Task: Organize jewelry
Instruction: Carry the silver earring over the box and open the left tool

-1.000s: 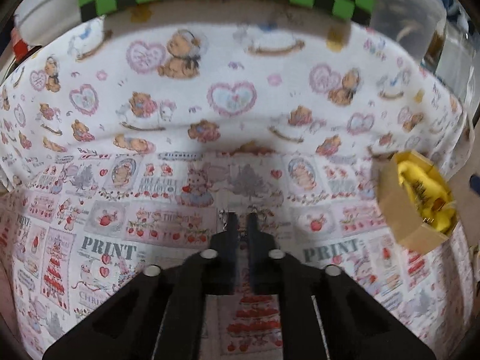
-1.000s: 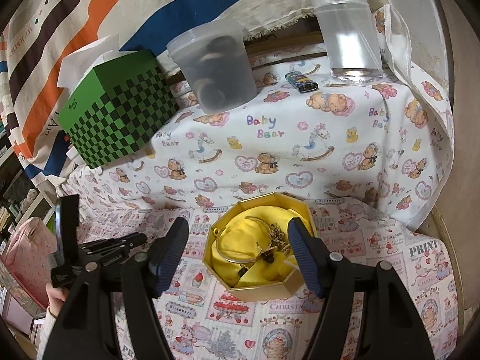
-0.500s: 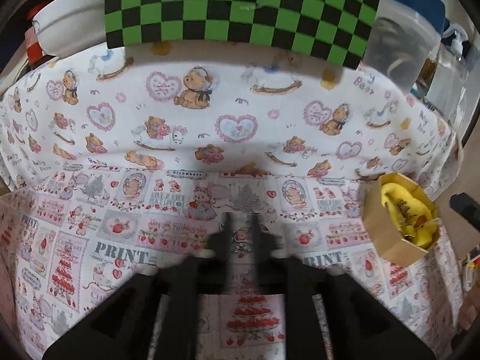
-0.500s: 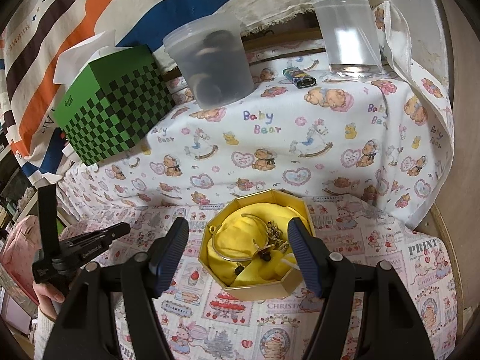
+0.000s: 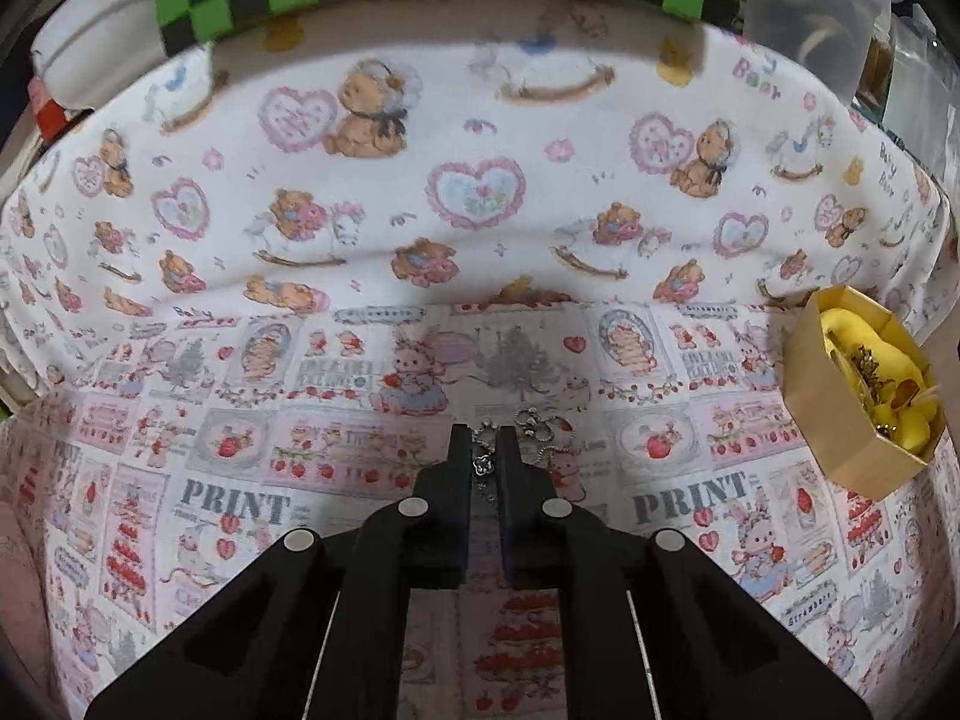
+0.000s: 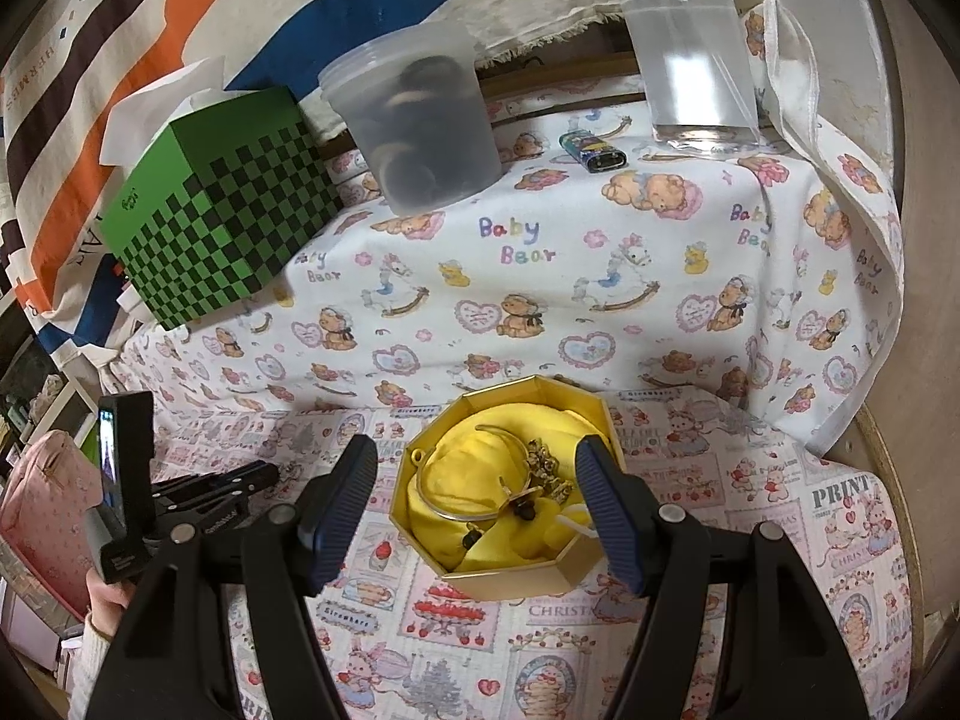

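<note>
Left wrist view: the left hand-held gripper (image 5: 481,450) had closed on a fine silver chain (image 5: 483,463), whose loose loops (image 5: 540,429) trailed onto the printed cloth (image 5: 240,480) just right of the tips. The gold octagonal box (image 5: 858,450) lay well to its right, near the counter's right edge. The right hand-held gripper (image 6: 480,510) stood open and empty, straddling that box (image 6: 510,576), so it was the nearer one.

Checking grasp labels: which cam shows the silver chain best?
Left wrist. The silver chain lies on the printed cloth between the left gripper fingers, clover charm visible. In the right wrist view that gripper hides it.
</note>
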Action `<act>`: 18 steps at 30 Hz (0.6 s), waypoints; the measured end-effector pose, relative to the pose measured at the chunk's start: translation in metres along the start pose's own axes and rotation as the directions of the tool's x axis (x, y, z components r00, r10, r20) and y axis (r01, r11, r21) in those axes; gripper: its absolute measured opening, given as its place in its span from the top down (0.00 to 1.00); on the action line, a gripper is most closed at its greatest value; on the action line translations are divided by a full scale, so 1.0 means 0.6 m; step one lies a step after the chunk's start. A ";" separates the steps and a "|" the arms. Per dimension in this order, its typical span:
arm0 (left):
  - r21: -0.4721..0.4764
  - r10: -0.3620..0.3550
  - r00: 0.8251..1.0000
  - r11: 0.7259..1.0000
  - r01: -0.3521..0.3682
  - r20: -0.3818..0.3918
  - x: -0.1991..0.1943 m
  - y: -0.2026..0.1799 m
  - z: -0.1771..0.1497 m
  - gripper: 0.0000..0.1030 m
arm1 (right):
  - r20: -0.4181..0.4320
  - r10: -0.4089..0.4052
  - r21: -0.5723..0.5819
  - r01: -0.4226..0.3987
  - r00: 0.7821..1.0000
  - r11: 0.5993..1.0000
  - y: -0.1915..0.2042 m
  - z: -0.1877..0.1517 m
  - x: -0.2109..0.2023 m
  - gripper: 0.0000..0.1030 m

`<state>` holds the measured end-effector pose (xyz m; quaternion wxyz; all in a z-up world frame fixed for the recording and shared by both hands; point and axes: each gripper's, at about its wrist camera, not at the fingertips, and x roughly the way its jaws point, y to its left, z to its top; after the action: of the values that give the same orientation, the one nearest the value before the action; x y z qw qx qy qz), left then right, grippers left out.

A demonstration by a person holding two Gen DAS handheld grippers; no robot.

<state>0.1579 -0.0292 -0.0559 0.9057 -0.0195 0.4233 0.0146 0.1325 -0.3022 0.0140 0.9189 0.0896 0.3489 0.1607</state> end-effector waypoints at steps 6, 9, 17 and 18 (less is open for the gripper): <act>-0.081 -0.081 0.991 0.993 0.089 0.105 -0.097 0.033 0.003 0.93 | 0.006 -0.002 0.004 0.002 1.000 1.000 0.000 0.000 -0.003 0.35; -0.104 -0.124 0.975 0.984 0.145 0.183 -0.154 0.047 0.003 0.94 | 0.007 -0.004 0.004 0.004 1.000 1.000 0.001 0.000 -0.004 0.35; -0.109 -0.214 0.919 0.959 0.263 0.330 -0.255 0.072 0.009 0.93 | 0.010 -0.006 0.012 0.006 1.000 1.000 -0.002 0.002 -0.006 0.36; -0.100 -0.233 0.910 0.954 0.282 0.344 -0.265 0.075 0.009 0.93 | 0.011 -0.005 0.014 0.005 1.000 1.000 -0.004 0.003 -0.006 0.36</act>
<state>0.0581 0.0146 0.0684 0.9533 -0.1395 0.2582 -0.0710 0.1315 -0.3056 0.0171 0.9207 0.0960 0.3450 0.1553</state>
